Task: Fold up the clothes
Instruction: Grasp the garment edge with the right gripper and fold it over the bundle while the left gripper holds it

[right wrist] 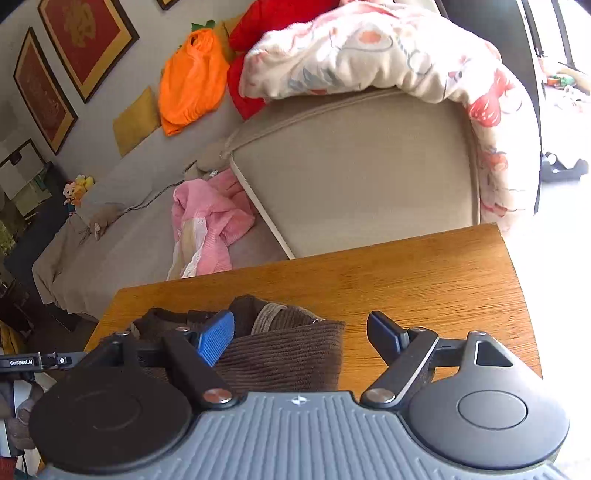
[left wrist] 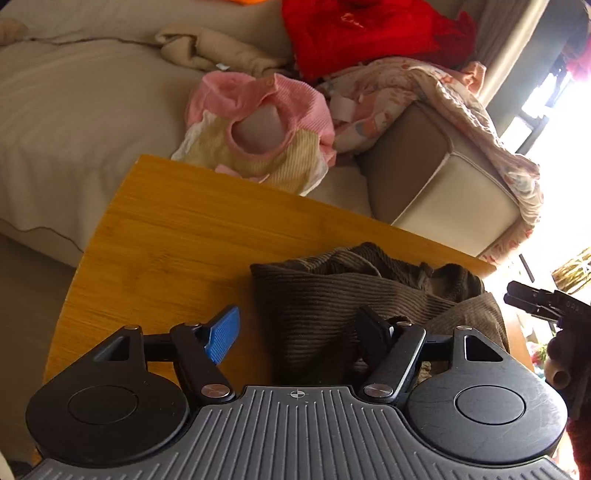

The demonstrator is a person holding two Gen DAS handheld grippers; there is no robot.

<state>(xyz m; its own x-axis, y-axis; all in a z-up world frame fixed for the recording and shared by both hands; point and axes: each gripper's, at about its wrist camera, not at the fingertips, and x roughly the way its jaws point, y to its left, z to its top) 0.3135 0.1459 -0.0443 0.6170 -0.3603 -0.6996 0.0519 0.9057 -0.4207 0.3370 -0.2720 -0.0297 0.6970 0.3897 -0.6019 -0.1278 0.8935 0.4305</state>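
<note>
A brown corduroy garment (left wrist: pixel 332 295) lies bunched on the wooden table (left wrist: pixel 166 236). My left gripper (left wrist: pixel 299 328) is open above its near left part, the blue-padded finger over bare wood, the other finger over the cloth. In the right wrist view the same brown garment (right wrist: pixel 288 350) sits at the table's near left, and my right gripper (right wrist: pixel 301 332) hangs open over its right edge with nothing between the fingers. A pink and yellow baby garment (left wrist: pixel 258 133) lies on the sofa beyond the table.
A beige sofa (right wrist: pixel 351 173) stands behind the table (right wrist: pixel 424 280), its armrest draped with a floral blanket (right wrist: pixel 369 48). Red clothing (left wrist: pixel 362 33), a beige cloth (left wrist: pixel 210 48) and an orange garment (right wrist: pixel 192 81) lie on the sofa. Bright window at right.
</note>
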